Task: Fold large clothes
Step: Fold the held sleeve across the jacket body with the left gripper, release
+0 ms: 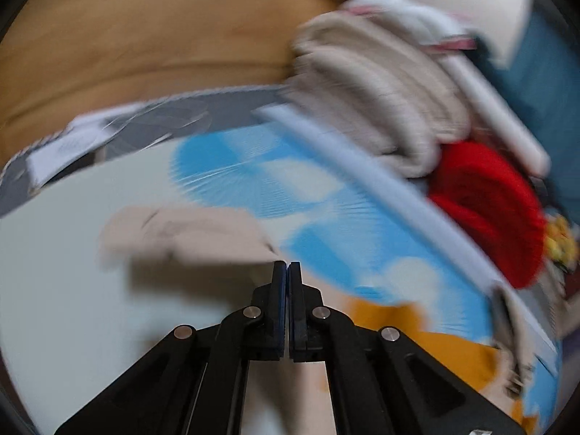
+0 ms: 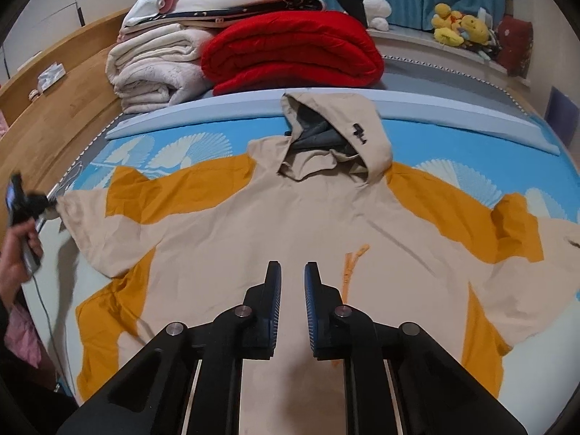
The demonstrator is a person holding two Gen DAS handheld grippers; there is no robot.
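Note:
A large beige and mustard hooded jacket (image 2: 275, 224) lies spread flat on the bed, hood (image 2: 340, 137) toward the far side. My right gripper (image 2: 293, 272) is open and empty, hovering above the jacket's lower middle. My left gripper (image 2: 54, 204) shows at the far left of the right wrist view, at the cuff of the jacket's left sleeve (image 2: 94, 224). In the blurred left wrist view the left gripper (image 1: 287, 268) is shut, with the beige sleeve end (image 1: 181, 232) just ahead of its tips; whether fabric is pinched I cannot tell.
A blue patterned bed sheet (image 2: 174, 145) covers the bed. Folded cream blankets (image 2: 156, 69) and a red blanket (image 2: 290, 50) are stacked at the far side. A wooden bed frame (image 2: 54, 108) runs along the left. Yellow plush toys (image 2: 460, 27) sit at the back right.

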